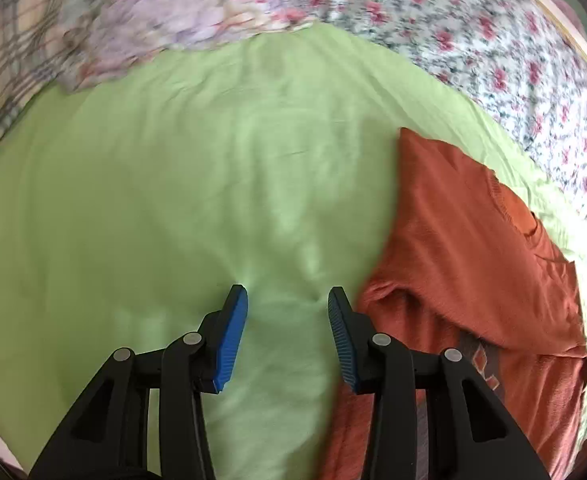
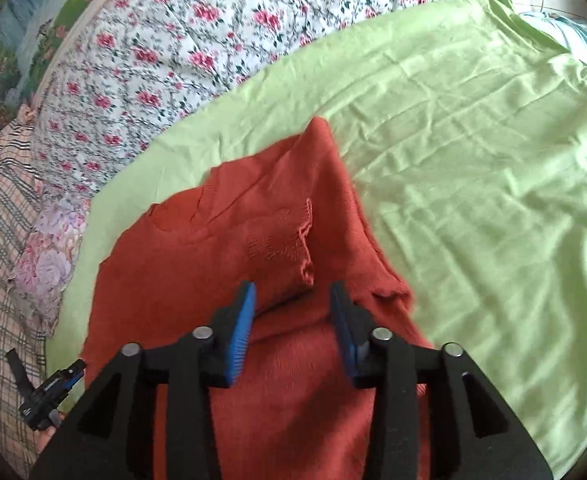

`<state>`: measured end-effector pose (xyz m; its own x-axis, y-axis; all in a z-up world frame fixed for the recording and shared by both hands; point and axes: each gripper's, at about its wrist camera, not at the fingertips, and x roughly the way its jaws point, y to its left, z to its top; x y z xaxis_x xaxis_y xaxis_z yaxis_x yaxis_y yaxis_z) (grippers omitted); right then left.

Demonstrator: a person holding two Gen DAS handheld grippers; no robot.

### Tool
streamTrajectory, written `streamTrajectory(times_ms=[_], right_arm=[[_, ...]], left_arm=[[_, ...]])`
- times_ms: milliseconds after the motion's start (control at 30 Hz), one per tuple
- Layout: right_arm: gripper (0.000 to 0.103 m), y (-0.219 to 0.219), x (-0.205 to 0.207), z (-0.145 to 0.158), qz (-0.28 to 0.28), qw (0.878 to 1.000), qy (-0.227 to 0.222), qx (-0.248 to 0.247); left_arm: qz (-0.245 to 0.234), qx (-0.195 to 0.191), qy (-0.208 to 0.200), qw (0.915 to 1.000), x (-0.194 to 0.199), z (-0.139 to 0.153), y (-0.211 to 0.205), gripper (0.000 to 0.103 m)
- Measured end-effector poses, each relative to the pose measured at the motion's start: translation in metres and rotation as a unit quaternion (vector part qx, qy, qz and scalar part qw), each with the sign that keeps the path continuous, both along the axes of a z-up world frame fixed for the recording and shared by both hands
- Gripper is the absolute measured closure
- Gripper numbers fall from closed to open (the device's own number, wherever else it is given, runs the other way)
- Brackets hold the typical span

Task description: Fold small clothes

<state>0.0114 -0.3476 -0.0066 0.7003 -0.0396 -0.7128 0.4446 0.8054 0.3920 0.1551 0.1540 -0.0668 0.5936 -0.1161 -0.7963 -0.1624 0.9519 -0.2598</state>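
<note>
Rust-orange knit sweater lying partly folded on a green sheet, both grippers spread and empty.

The sweater fills the lower middle of the right wrist view and the right side of the left wrist view. It looks soft, light and floppy, likely to sag and drag unless pinched through a hem or the ribbed cuff. The right gripper hangs wide open above that cuff, holding nothing. The left gripper, equally wide and empty, hangs over bare sheet just beside the sweater's left edge. Open green sheet lies to the right; floral bedding borders the upper frame.
</note>
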Motion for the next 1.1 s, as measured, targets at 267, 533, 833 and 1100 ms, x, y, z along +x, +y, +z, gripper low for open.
streamTrajectory(times_ms=[267,533,833,1100], right_arm=[[0.053,0.008,-0.058,0.006,0.076,0.997,-0.008,-0.002],[0.053,0.009,-0.143,-0.001,0.143,0.99,-0.007,0.006],[0.053,0.029,-0.226,-0.025,0.203,0.979,0.017,0.019],[0.053,0.049,-0.23,-0.062,0.234,0.97,0.051,0.031]], left_arm=[[-0.101,-0.07,-0.02,0.9922,-0.067,0.017,0.008,0.05],[-0.197,-0.078,0.017,0.9772,-0.159,-0.009,-0.013,0.041],[-0.232,-0.083,0.065,0.967,-0.214,-0.047,-0.019,0.036],[-0.247,-0.077,0.086,0.9621,-0.203,-0.065,-0.034,0.048]])
